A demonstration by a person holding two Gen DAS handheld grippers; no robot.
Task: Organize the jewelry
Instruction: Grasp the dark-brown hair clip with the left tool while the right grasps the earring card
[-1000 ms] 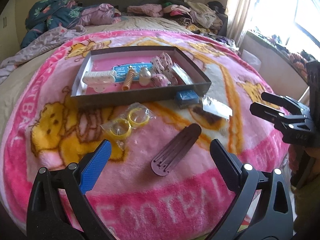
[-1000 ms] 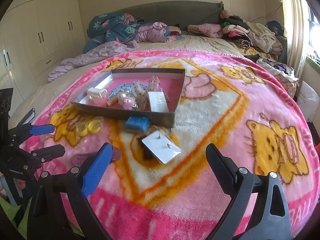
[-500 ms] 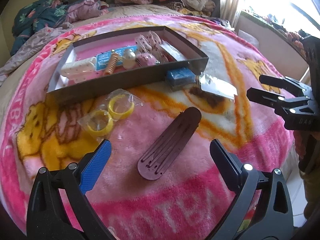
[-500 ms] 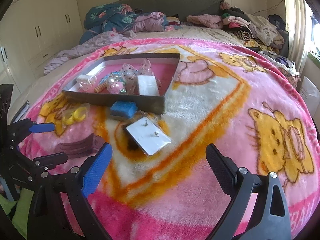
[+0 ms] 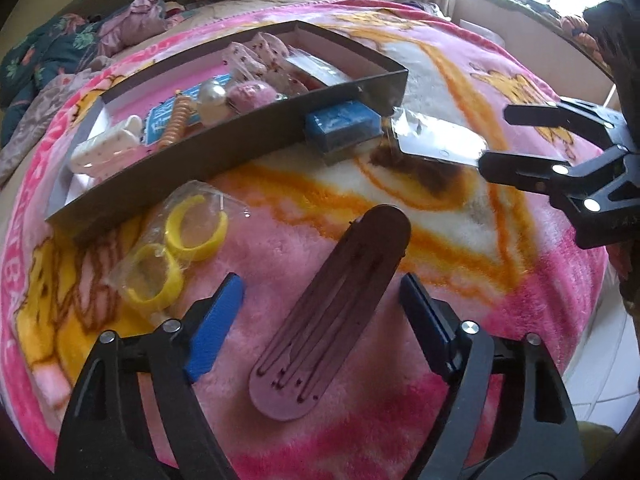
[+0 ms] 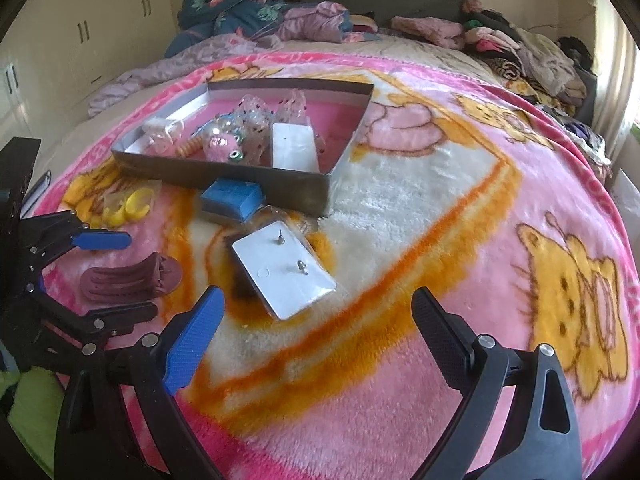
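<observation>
A maroon hair clip (image 5: 332, 308) lies on the pink blanket between the open fingers of my left gripper (image 5: 320, 308); it also shows in the right wrist view (image 6: 128, 278). My right gripper (image 6: 316, 316) is open and empty, just short of a white earring card in plastic (image 6: 282, 266), which also shows in the left wrist view (image 5: 436, 142). A grey tray (image 5: 224, 152) holds several hair clips and trinkets. A blue box (image 5: 340, 124) and bagged yellow rings (image 5: 176, 252) lie beside the tray.
Piled clothes (image 6: 500, 44) and bedding (image 6: 248, 12) lie at the far end of the bed. The blanket edge (image 5: 592, 280) drops off to the right. White cupboards (image 6: 80, 40) stand at the left.
My left gripper has moved forward and down until its open fingers flank the maroon clip. My right gripper has moved closer to the earring card. Nothing has been taken hold of.
</observation>
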